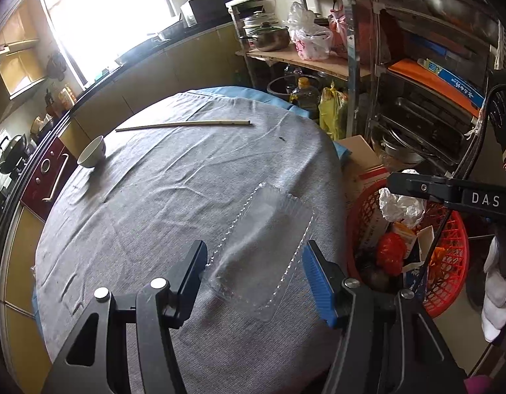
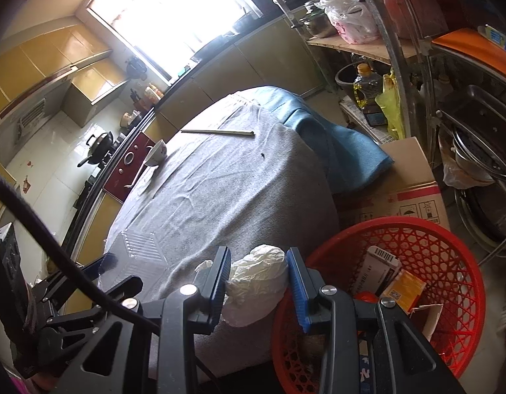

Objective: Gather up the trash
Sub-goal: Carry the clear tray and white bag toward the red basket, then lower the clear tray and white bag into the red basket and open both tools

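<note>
Nearby, on the grey tablecloth (image 1: 161, 197): a white bowl (image 1: 93, 152) at the far left edge and a pair of chopsticks (image 1: 184, 125) lying crosswise at the far side; a red mesh basket (image 2: 450, 262) holding cartons and wrappers stands off the table's right edge. Clear plastic clamshell tray (image 1: 263, 246), ribbed rim, flat on the cloth, long axis running away from the left gripper (image 1: 254, 266), whose partly open jaws straddle its near end without visibly pressing it. Crumpled white paper wad (image 2: 256, 282), pinched between the narrowly set jaws of the right gripper (image 2: 258, 284), at the table edge just beside the basket rim.

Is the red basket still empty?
No, the red basket already holds a small white box and a yellow packet.
</note>
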A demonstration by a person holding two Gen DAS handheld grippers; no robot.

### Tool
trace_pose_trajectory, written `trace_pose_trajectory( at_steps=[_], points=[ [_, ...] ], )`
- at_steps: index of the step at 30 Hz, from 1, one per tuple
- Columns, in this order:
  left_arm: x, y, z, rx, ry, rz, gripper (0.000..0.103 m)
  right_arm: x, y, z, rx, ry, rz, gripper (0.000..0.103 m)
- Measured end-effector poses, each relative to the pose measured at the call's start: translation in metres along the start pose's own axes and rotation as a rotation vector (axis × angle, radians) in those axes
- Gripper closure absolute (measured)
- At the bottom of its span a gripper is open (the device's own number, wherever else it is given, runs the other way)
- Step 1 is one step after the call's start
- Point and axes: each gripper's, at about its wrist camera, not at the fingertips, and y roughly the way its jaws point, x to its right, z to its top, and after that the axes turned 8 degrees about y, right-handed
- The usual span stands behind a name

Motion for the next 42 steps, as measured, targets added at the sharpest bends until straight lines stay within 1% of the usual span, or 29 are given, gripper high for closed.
trace_pose_trajectory(
  at_steps=[26,42],
  points=[
    [0.055,0.006,0.016,0.007,0.119,-0.094,0.041,0.042,-0.024,-0.001,0.026,0.077,-0.063,0.065],
    [0.079,0.018,0.016,-0.019,0.155,-0.166,0.041,0.077,-0.037,-0.009,0.023,0.139,-0.106,0.065]
  ],
)
